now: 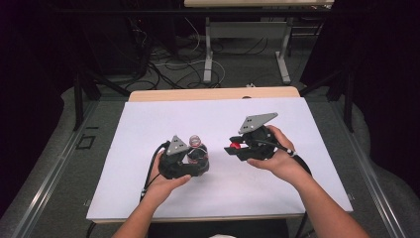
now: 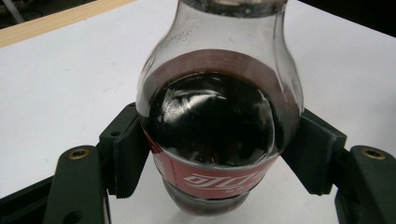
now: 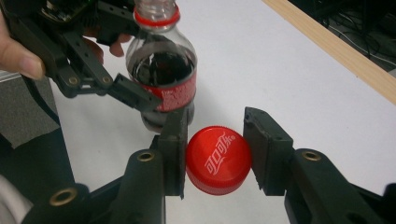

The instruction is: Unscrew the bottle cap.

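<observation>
Two tongs are at work over the white desk (image 1: 148, 148). The left tongs (image 2: 217, 154) pinch a small cola bottle (image 2: 217, 126) across its lower body, pads pressed on either side of the red label; the bottle stands upright on the desk, left of centre. Its neck is cut off at the top of the left gripper view, and in the high view most of its body is hidden behind the tongs and hand. The right tongs (image 3: 215, 154) pinch the red cap (image 3: 218, 159) between their pads, held apart from the bottle, to its right. The bottle's mouth stands open above a red ring.
</observation>
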Available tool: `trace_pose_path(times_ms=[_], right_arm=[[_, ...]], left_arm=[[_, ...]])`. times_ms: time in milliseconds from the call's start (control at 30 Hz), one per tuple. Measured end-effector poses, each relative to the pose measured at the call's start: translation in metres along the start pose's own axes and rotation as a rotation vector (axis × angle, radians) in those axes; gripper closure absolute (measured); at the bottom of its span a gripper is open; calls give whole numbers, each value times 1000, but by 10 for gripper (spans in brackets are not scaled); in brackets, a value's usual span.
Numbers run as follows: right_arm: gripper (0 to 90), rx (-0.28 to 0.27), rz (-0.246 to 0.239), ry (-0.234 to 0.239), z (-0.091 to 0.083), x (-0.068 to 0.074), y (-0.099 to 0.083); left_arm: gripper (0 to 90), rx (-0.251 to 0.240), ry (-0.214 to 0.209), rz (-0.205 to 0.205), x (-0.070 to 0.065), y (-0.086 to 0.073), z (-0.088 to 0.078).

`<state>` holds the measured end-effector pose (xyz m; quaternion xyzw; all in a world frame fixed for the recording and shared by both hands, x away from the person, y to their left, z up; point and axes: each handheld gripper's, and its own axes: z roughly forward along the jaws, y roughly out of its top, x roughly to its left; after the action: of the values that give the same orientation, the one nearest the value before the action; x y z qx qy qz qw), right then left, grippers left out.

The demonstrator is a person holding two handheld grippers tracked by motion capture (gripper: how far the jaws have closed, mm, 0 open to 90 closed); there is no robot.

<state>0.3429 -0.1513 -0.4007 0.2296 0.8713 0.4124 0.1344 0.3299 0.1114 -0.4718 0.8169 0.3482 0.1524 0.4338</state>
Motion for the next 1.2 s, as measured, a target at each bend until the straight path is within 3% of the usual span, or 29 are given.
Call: trace_pose_path(times_ms=[133, 400, 600, 967, 1200], right_arm=[[612, -1, 23, -22, -1, 0, -9], [612, -7, 67, -57, -1, 1, -28], [612, -9, 151, -70, 3, -1, -49], [612, 54, 240, -112, 16, -14, -82], [612, 108, 259, -132, 22, -20, -92]], left_arm=[[304, -22, 7, -25, 1, -1, -1], [303, -15, 17, -19, 6, 0, -4], [303, -11, 23, -24, 8, 1, -3], [303, -21, 28, -14, 8, 14, 5], [303, -29, 32, -17, 8, 32, 15]])
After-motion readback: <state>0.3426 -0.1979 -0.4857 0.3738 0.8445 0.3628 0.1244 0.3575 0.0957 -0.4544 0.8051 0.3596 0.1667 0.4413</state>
